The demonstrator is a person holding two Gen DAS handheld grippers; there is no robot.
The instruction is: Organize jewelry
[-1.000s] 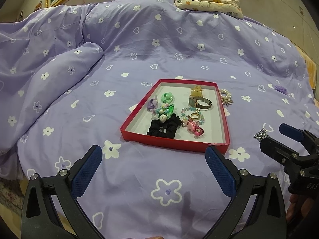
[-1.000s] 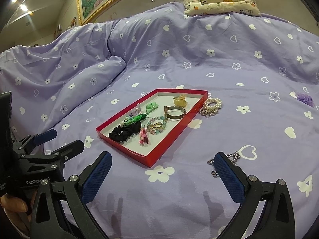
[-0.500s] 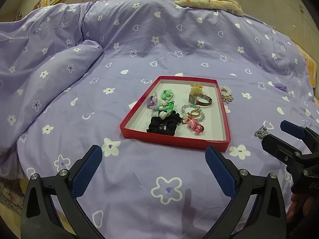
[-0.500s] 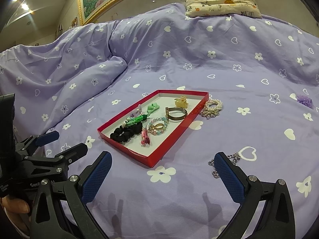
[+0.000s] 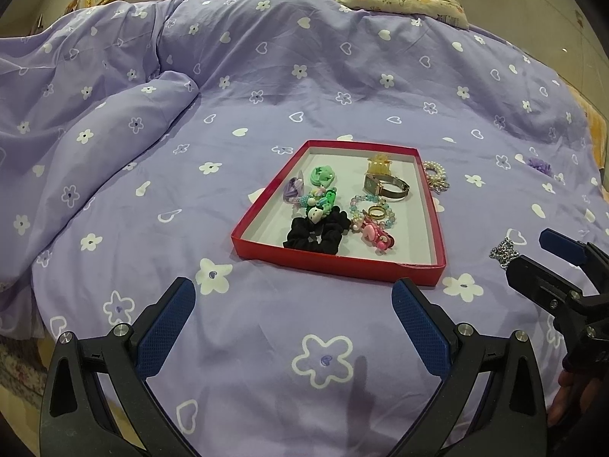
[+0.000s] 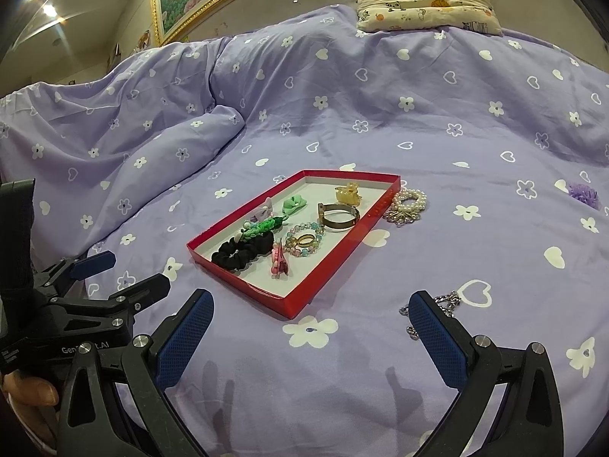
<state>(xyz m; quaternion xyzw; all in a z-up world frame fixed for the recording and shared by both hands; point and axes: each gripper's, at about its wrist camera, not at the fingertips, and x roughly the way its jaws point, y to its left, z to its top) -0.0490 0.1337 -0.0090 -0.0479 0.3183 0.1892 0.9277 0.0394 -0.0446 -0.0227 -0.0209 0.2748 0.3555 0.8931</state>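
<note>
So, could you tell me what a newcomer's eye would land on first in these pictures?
Most likely the red tray in the middle of the purple flowered bedspread, packed with a black scrunchie, a beaded bracelet and a watch. Next, the strays outside it: a pearl bracelet against the tray's far right side and a silver chain by the open right gripper.

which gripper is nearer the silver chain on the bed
Right. The silver chain lies just past the right gripper, beside its right finger. The left gripper hangs in front of the red tray, farther off.
</note>
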